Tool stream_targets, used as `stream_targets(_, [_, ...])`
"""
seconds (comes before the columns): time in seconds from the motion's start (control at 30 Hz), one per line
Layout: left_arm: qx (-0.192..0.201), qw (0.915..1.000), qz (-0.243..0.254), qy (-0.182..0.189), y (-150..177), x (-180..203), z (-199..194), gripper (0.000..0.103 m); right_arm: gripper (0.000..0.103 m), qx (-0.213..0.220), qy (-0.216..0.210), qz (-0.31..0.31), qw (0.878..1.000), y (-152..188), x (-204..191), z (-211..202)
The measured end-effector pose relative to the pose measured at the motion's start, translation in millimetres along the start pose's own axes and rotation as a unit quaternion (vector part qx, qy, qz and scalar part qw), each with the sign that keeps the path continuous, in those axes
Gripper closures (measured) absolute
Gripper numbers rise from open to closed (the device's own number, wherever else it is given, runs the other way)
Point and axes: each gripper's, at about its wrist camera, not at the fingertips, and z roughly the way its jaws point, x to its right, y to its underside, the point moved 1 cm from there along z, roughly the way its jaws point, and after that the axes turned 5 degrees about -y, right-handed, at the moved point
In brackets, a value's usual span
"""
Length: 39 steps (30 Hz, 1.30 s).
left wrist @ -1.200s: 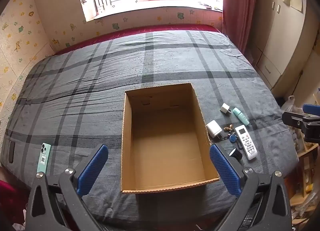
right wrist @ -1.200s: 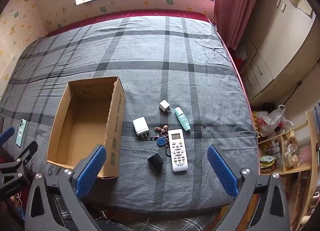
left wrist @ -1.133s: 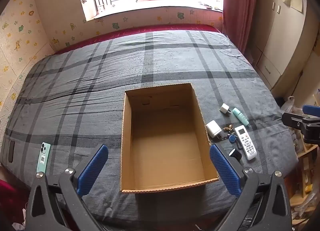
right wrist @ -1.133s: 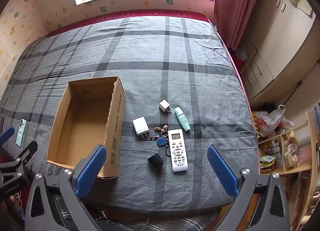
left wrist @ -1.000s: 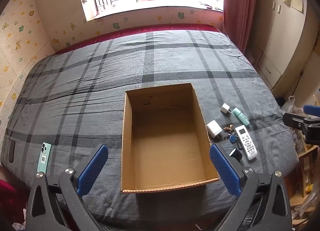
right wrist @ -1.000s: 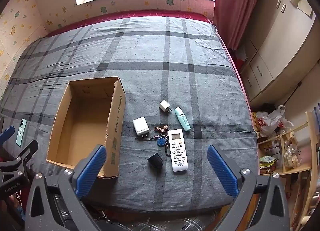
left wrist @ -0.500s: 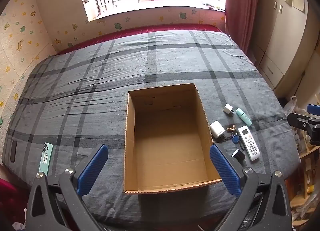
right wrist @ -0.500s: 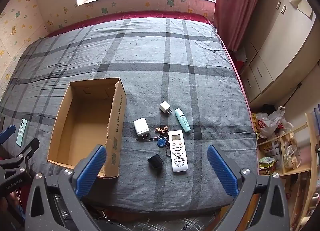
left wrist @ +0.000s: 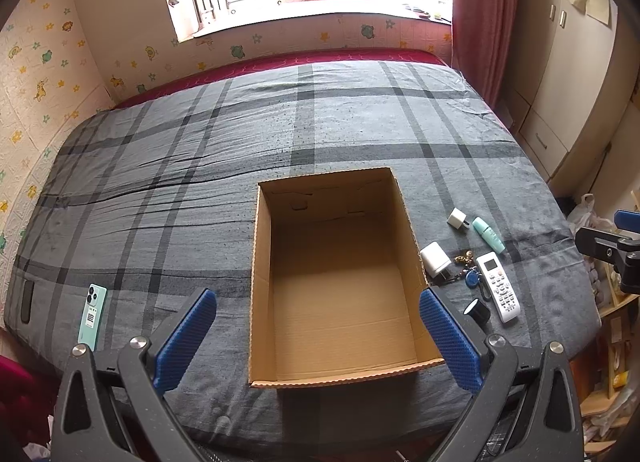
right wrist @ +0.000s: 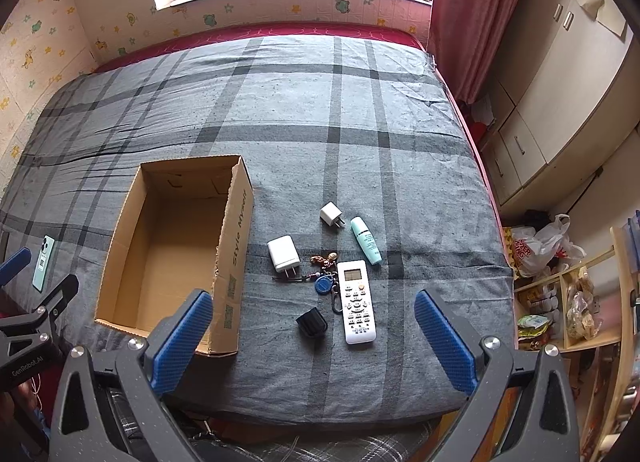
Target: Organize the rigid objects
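Barely anything has moved since the earlier frames, tbh. Your left camera has drifted a touch, so the box (left wrist: 336, 274) sits slightly further right in its view than a second ago, and that's it. No item has shifted, so as far as I can judge the sorting hasn't really started yet.

Your left gripper (left wrist: 316, 336) hangs over the near end of the box, fingers spread wide with nothing between them. Your right gripper (right wrist: 312, 338) is the same deal: wide open, empty, hovering at the near edge of the bed (right wrist: 360, 122) with the small stuff ahead of it.

Box check: it's open-topped cardboard, sitting flat on the bed, and it's totally empty, just bare bottom.

Everything that probably goes in is clustered just right of the box. You've got the big charger (right wrist: 283, 253) closest to the box wall, the small charger (right wrist: 331, 215) further back, and the teal tube (right wrist: 365, 240) beside that. The remote (right wrist: 356, 302) lies lengthwise with the keys (right wrist: 325, 274) touching its left edge. The black cap (right wrist: 311, 323) is nearest to you. The phone (left wrist: 93, 316) is off on its own, well left of the box near the bed edge.

My guess is your right hand takes the cluster, since it's already lined up there. The cap or remote look like the easiest first grabs. The phone looks like a left-hand job.
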Motion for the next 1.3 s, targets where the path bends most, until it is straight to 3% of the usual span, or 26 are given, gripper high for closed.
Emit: stream_targets(1.3, [-0.008, 1.0000, -0.003, -0.005, 1.1, -4.3, 6.9, 0.000, 0.000, -0.007, -0.002, -0.002, 1.000, -2.4, -3.8, 5.5])
